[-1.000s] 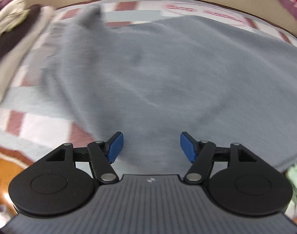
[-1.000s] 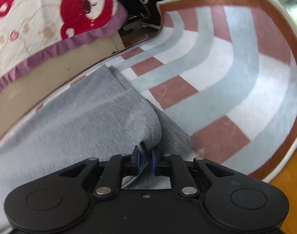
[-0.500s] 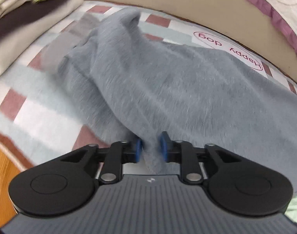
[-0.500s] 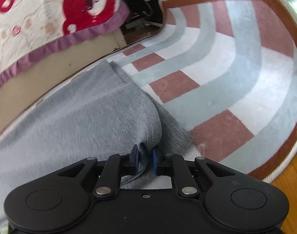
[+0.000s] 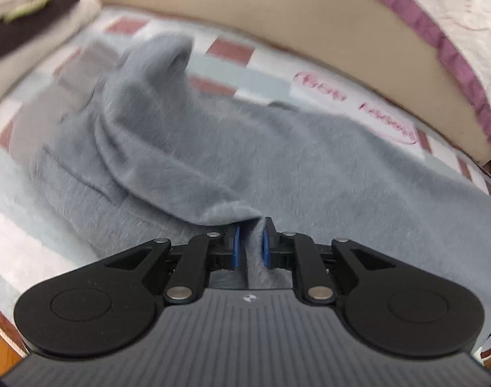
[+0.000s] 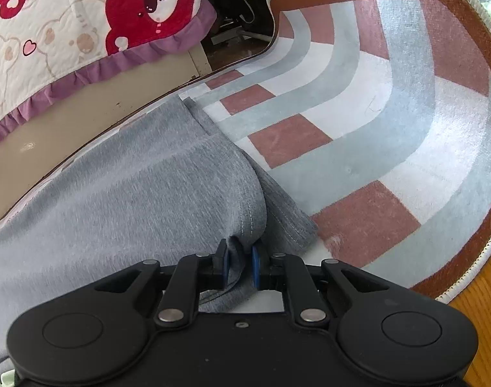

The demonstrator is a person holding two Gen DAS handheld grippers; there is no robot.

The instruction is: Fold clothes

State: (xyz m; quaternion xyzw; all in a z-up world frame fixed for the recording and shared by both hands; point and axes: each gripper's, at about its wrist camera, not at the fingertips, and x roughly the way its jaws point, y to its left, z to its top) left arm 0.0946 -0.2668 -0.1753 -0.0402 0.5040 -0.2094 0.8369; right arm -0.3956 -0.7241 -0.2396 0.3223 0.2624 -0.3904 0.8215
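Left claw (image 5: 251, 245) closed onto grey garment (image 5: 309, 167).

This is a home, most likely a bedroom or living room, seen from floor level. A soft round rug with curved grey, white and dusty-pink bands and a brown border (image 6: 368, 103) lies on an orange-brown wooden floor (image 6: 484, 329). Along its far edge runs the plain beige base of a bed or sofa (image 5: 309, 22), over which hangs a quilted cream cover with red cartoon bears and a purple ruffled trim (image 6: 84, 25). A stack of folded cream and dark brown clothes (image 5: 26, 22) sits on the rug's left side, and a fuzzy grey garment (image 5: 277, 161) is spread across the rug.
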